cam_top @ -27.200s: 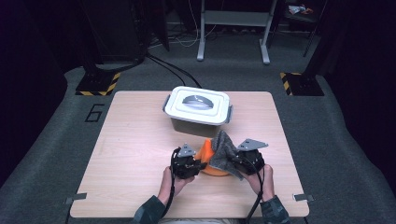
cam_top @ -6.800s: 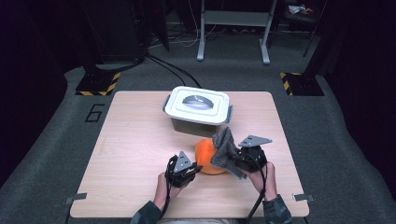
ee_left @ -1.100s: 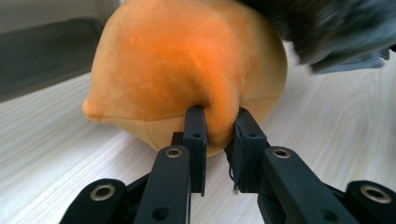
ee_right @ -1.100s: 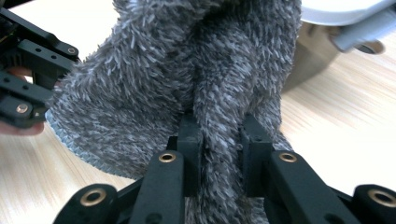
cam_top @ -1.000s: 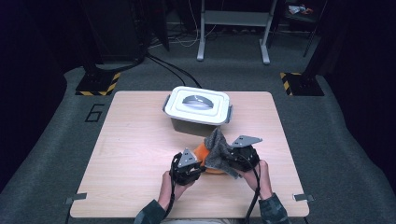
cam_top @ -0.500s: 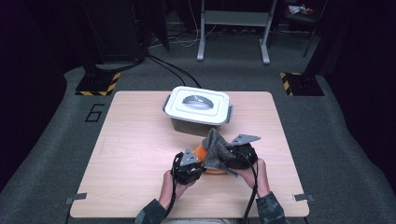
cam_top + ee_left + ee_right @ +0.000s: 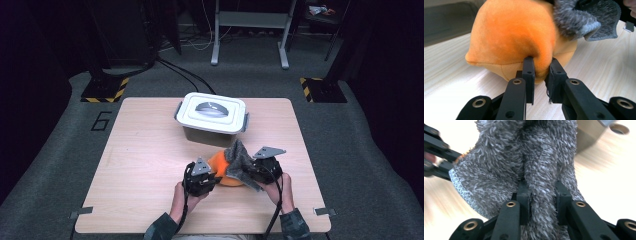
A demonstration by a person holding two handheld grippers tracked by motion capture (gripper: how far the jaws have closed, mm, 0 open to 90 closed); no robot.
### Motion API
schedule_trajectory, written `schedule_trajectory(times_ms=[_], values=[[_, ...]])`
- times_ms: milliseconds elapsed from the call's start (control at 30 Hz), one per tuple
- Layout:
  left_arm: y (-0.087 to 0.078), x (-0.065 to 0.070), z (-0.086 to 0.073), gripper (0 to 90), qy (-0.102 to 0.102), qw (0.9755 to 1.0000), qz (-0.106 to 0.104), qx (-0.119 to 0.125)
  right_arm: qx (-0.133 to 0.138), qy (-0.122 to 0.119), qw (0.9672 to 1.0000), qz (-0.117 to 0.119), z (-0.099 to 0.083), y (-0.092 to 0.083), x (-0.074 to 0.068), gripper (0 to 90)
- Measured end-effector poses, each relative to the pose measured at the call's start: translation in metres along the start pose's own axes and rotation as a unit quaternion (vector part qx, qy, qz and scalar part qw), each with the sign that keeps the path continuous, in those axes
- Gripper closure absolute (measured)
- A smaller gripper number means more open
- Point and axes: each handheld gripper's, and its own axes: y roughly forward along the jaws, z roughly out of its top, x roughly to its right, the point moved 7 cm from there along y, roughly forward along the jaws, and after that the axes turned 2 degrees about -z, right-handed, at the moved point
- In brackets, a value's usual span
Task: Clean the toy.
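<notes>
On the near part of the wooden table (image 7: pixel 140 165), the left gripper (image 7: pixel 209 179) has its jaws pinched on a fold of the orange plush toy (image 7: pixel 222 167), which rests on the tabletop between the two hands. Draped over the toy's right side is the grey cloth (image 7: pixel 241 161); the right gripper (image 7: pixel 250 172) has just been closing and clamps a bunched ridge of it. Behind them stands a white lidded box (image 7: pixel 212 116).

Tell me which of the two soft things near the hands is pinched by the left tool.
The orange plush toy: the left tool pinches a fold of its underside. The grey fluffy cloth, draped on the toy's other side, is clamped by the right tool.
</notes>
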Motion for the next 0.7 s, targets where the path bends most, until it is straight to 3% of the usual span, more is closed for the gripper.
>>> schedule_trajectory(times_ms=[400,700], values=[[0.000,-0.001,-0.002,77.6,-0.002,1.0000,-0.006,0.006,-0.041,0.047,0.9980,-0.009,-0.034,0.008,0.026,71.9],[-0.001,-0.003,-0.003,76.8,-0.001,0.9999,-0.009,0.014,-0.079,0.063,0.9948,-0.016,-0.056,0.021,0.038,72.1]])
